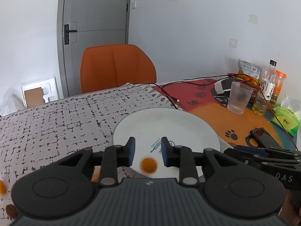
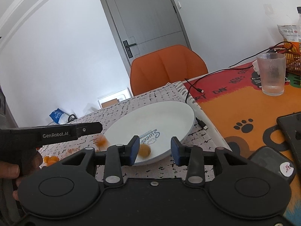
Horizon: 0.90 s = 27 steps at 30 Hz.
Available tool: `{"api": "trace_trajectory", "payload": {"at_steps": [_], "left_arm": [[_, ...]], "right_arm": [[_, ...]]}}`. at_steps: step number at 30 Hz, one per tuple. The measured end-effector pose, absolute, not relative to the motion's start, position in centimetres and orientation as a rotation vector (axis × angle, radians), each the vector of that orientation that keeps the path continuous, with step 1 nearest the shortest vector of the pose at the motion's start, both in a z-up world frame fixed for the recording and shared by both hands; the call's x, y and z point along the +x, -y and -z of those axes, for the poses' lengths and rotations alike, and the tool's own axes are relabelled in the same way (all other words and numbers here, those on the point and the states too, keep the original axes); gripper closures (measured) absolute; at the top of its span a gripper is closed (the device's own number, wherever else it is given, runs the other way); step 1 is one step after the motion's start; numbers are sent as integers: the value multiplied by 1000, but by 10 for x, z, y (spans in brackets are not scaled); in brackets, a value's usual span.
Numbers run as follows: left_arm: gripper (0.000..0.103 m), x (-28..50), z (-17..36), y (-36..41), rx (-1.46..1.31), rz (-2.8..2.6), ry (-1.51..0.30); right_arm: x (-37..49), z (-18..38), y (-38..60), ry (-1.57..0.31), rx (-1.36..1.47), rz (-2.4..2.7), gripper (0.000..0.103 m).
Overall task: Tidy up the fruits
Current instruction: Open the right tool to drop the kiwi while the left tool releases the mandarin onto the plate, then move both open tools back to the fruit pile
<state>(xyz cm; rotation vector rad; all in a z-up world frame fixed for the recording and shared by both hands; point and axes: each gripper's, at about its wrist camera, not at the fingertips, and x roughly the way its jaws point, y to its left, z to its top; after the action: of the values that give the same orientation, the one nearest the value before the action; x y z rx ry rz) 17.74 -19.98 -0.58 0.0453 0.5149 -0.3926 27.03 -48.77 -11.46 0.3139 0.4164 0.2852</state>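
A white plate with blue print sits on the patterned cloth; it also shows in the right wrist view. A small orange fruit lies blurred on the plate's near edge, below my open left gripper. In the right wrist view the same fruit lies in the plate next to the left finger of my open, empty right gripper. Several more small orange fruits lie on the cloth left of the plate, one blurred near the rim. The left gripper's body reaches in from the left.
A ribbed glass, bottles, a snack bag, a green tissue pack and cables stand at the right on an orange mat. A black device lies at the right. An orange chair stands behind the table.
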Motion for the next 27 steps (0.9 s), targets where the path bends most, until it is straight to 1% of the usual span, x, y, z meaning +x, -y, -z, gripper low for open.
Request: {"api": "trace_trajectory", "payload": {"at_steps": [4, 6, 8, 10, 12, 15, 17, 20, 23, 27], "left_arm": [[71, 174, 5, 194, 39, 374, -523], [64, 171, 5, 188, 41, 360, -521], [52, 169, 4, 181, 35, 344, -520], [46, 166, 3, 173, 21, 330, -519], [43, 164, 2, 167, 17, 312, -518], [40, 160, 2, 156, 14, 284, -517], [31, 158, 2, 148, 6, 271, -520], [24, 153, 1, 139, 1, 251, -513], [21, 148, 1, 131, -3, 231, -507], [19, 143, 3, 120, -15, 209, -515]], "right_arm": [[270, 115, 485, -420, 317, -287, 59], [271, 115, 482, -419, 315, -292, 56], [270, 114, 478, -418, 311, -301, 51], [269, 113, 473, -415, 305, -311, 50], [268, 112, 468, -413, 300, -323, 48], [267, 109, 462, -408, 296, -333, 41], [266, 108, 459, -405, 292, -340, 37], [266, 106, 453, -402, 287, -349, 32], [266, 104, 446, -400, 283, -360, 27], [265, 102, 438, -401, 275, -375, 21]]}}
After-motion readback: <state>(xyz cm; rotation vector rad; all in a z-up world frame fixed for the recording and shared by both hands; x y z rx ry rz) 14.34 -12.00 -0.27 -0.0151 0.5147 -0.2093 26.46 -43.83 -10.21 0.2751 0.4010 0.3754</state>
